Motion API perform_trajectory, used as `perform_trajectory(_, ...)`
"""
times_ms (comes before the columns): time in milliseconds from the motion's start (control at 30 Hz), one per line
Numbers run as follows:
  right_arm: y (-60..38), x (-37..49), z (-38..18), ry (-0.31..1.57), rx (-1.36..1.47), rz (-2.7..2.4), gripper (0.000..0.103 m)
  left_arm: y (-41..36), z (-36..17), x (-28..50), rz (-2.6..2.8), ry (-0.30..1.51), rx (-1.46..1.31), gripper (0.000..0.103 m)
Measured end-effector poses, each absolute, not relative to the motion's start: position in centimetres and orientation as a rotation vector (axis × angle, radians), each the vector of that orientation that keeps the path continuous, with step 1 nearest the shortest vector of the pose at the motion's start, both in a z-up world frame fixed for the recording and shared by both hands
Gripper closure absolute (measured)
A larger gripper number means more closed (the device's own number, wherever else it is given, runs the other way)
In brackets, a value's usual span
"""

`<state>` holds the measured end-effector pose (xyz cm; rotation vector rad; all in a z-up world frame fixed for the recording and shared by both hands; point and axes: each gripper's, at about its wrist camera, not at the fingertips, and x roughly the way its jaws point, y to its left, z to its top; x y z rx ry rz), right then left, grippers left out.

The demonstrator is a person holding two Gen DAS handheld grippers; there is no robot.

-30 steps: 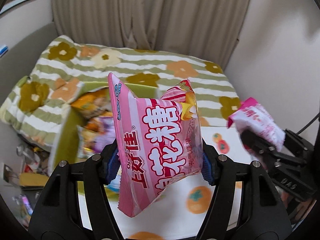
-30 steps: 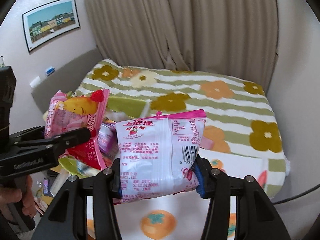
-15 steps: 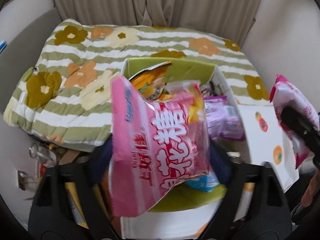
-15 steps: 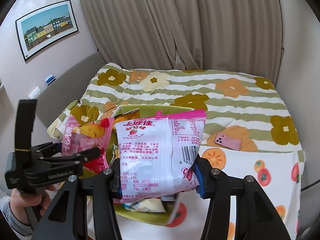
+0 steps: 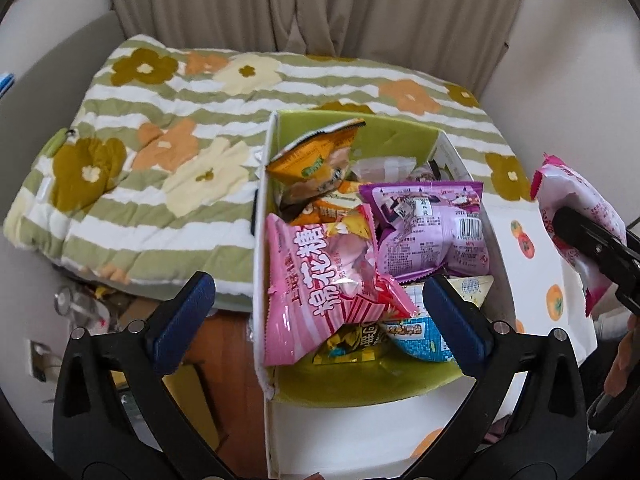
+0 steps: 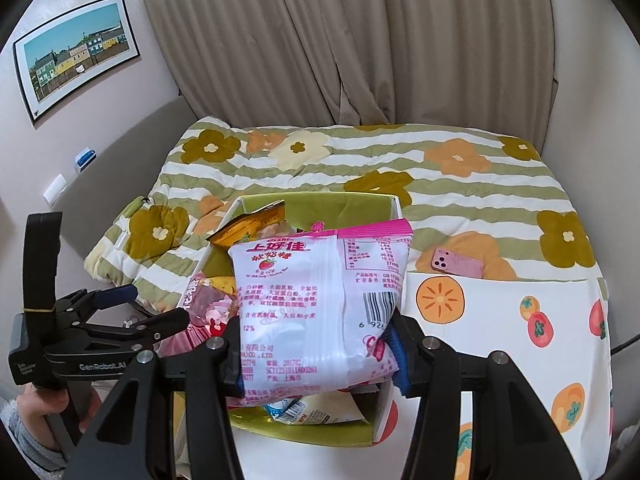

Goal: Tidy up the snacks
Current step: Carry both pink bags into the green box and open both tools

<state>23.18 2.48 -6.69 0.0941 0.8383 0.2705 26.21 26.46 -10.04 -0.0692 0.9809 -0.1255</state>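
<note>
My left gripper (image 5: 320,316) stands spread wide at the bottom of its own view; its jaws have just been opening, and the pink marshmallow bag with red lettering (image 5: 324,288) lies free between the blue pads, touching neither. It has come to rest tilted against the left wall of the white cardboard box with the green lining (image 5: 400,136), on top of the other packets, which is where I wanted it: this box is where the snacks go. Behind it, toward the upper middle of the frame, an orange foil packet (image 5: 320,156) leans upright against the far left corner, and to the right a purple packet with a barcode (image 5: 436,232) lies flat on the heap. A blue-and-white packet (image 5: 416,336) shows under them near the front. The box looks nearly full, so I judge anything more has to be laid on top, not pushed in.

At the right edge of that view, my right gripper (image 6: 316,344) is pinching a white and pink candy bag with a strawberry mark (image 6: 320,304), pads pressed into both its lower sides so the bag stands upright. In the right wrist view it hangs over the open box, in line for the next drop. The box sits on a table under a white cloth printed with orange persimmons (image 6: 500,320), beside a bed with a green-striped flowered quilt (image 6: 400,168); a pink phone (image 6: 456,264) lies on the quilt at the right.
</note>
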Motion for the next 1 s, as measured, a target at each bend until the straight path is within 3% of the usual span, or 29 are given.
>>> perform_trajectory(467, 6.8, 28.4, -7.1, 0.869, 0.055, 0.381, 0.053, 27.3, -10.0, 26.6, -0.101, 0.991, -0.081, 0.000)
perform_trajectory(500, 6.9, 28.8, -7.3, 0.868, 0.069, 0.390, 0.049, 27.3, -10.1, 26.6, -0.103, 0.992, -0.079, 0.000)
perform_trajectory(600, 6.9, 29.1, -7.6, 0.847, 0.098, 0.382, 0.009, 27.5, -10.7, 26.5, -0.112, 1.001, -0.069, 0.000)
perform_trajectory(1000, 5.8, 26.4, -8.7, 0.857, 0.109, 0.280, 0.006, 27.2, -11.5, 25.1, -0.148, 1.017, -0.041, 0.000)
